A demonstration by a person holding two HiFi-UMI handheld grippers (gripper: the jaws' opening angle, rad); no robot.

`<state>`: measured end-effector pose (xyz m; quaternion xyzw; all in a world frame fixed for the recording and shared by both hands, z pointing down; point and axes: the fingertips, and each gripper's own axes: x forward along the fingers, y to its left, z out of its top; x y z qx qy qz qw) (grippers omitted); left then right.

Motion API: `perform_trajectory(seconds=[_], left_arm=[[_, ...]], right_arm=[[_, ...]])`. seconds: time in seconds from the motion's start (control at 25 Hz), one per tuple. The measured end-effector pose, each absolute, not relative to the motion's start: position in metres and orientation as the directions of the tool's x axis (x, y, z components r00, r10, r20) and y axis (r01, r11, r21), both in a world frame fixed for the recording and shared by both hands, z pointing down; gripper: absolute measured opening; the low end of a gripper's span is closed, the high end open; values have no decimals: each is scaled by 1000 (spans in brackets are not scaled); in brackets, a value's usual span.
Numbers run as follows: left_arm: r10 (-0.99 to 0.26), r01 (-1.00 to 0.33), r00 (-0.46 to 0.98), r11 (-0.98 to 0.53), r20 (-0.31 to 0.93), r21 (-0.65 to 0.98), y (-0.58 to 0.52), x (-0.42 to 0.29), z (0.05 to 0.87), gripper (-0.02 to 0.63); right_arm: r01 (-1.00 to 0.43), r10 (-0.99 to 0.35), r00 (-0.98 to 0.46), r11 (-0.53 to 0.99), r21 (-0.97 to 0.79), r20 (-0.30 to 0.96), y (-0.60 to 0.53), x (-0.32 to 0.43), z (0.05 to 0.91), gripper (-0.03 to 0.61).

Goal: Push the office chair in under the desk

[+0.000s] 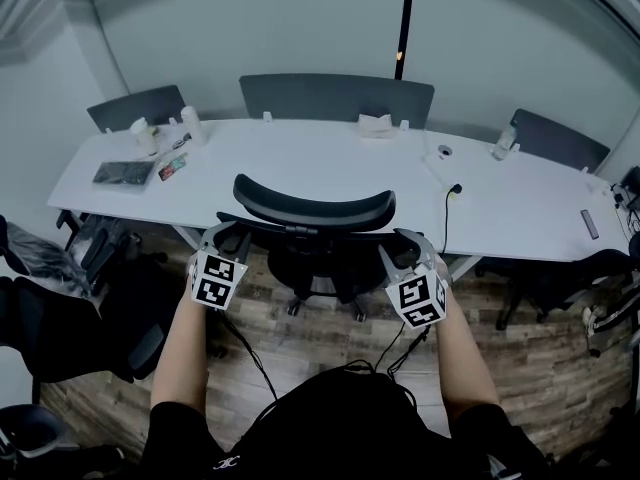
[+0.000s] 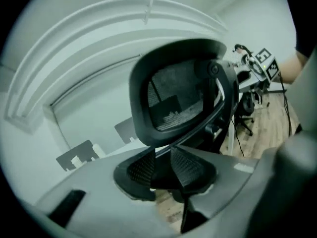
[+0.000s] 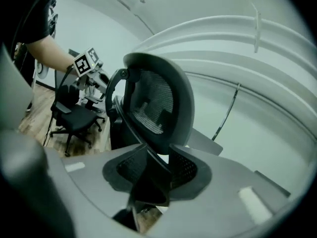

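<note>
A black mesh office chair (image 1: 315, 208) with a curved headrest stands in front of the long white desk (image 1: 300, 158), its back toward me. My left gripper (image 1: 228, 238) sits at the left edge of the chair's back and my right gripper (image 1: 400, 250) at the right edge. In the left gripper view the left gripper (image 2: 163, 170) has a dark bar of the chair's back frame filling the space between its pads, under the headrest (image 2: 178, 98). In the right gripper view the right gripper (image 3: 156, 170) grips a dark frame bar the same way, with the headrest (image 3: 158, 103) above.
Another black chair (image 1: 60, 308) stands close on the left and one (image 1: 560, 278) on the right. Grey chairs (image 1: 335, 96) line the desk's far side. On the desk lie a keyboard (image 1: 123, 173), a bottle (image 1: 192, 125), a tissue box (image 1: 377, 125) and a cable (image 1: 447, 213).
</note>
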<state>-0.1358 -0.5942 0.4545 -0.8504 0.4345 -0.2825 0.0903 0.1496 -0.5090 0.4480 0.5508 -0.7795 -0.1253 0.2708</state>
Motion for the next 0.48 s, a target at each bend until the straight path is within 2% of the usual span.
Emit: perform_trajectory(seconds=[0.08,0.2,0.28,0.48], left_arm=[[-814,-766,486,-572,319,-292,-581,-134,435,10],[-820,-823,535,-560,204,-97,-559,-123,408,8],[-824,-831,547,-556,146,-27,-545,-114,393,8],[-838,-841,536,-540,102,-15,-508,-89,363,8]], right_arm=[[-850,-961,-207,270,452,184,-503,155,427,9],[-924,-978,-194,209,319,76,-492,153,401,6],[-959,-986,-159,164,230,42,-484,153,389,6],[-998,-998,-29,32,49,56,-464,148,364,6]])
